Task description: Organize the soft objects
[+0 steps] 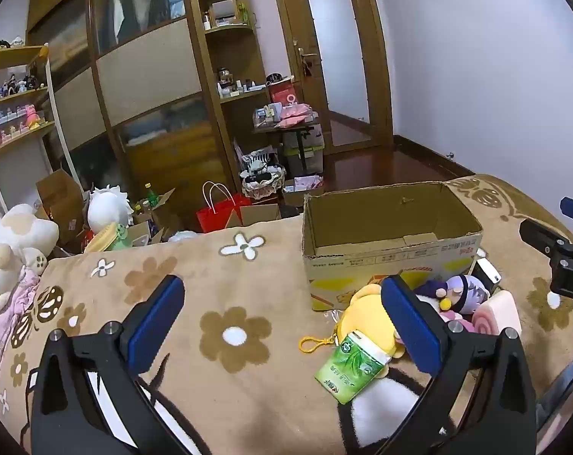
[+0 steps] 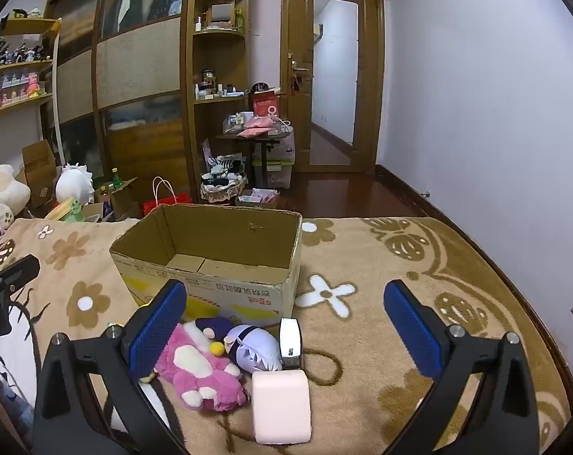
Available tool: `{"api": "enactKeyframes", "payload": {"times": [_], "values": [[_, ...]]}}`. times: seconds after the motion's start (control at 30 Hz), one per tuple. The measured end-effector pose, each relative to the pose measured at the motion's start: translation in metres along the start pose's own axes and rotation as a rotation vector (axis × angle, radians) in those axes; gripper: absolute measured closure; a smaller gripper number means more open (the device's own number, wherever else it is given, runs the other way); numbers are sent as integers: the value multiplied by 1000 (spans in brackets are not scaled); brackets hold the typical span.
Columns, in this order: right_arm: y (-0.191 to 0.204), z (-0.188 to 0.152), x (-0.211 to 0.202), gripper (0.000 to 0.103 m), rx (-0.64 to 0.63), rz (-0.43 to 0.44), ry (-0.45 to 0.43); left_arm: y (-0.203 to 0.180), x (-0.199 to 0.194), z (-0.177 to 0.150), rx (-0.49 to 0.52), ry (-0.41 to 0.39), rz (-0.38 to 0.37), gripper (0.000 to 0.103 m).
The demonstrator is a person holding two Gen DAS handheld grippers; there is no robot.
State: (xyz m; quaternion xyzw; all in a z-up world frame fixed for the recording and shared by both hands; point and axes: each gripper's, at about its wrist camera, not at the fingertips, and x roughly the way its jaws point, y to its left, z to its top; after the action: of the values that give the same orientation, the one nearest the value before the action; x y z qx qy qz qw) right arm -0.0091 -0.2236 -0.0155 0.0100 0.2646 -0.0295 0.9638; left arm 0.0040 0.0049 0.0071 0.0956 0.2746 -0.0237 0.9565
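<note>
From the left wrist view, the left gripper (image 1: 282, 326) hangs with jaws wide and empty over the bed's flowered blanket (image 1: 210, 273); at lower right the yellow plush (image 1: 362, 311) lies before the empty cardboard box (image 1: 392, 250). From the right wrist view, the right gripper (image 2: 286, 326) is likewise spread and empty above the pink plush (image 2: 203, 371), lower centre, which looks light and squashy, best pinched across its body.

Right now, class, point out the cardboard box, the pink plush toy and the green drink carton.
cardboard box (image 2: 225, 295): right wrist view, printed front wall.
pink plush toy (image 2: 203, 371): right wrist view, middle of its body.
green drink carton (image 1: 349, 369): left wrist view, printed green side.
</note>
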Motion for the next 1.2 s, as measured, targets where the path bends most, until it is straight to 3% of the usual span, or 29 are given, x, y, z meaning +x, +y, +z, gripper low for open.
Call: {"api": "enactKeyframes", "payload": {"times": [1.2], "values": [[-4,0,-2,0,9,-10,-5,-2,1,-5,-12,-14,-3,1]]}}
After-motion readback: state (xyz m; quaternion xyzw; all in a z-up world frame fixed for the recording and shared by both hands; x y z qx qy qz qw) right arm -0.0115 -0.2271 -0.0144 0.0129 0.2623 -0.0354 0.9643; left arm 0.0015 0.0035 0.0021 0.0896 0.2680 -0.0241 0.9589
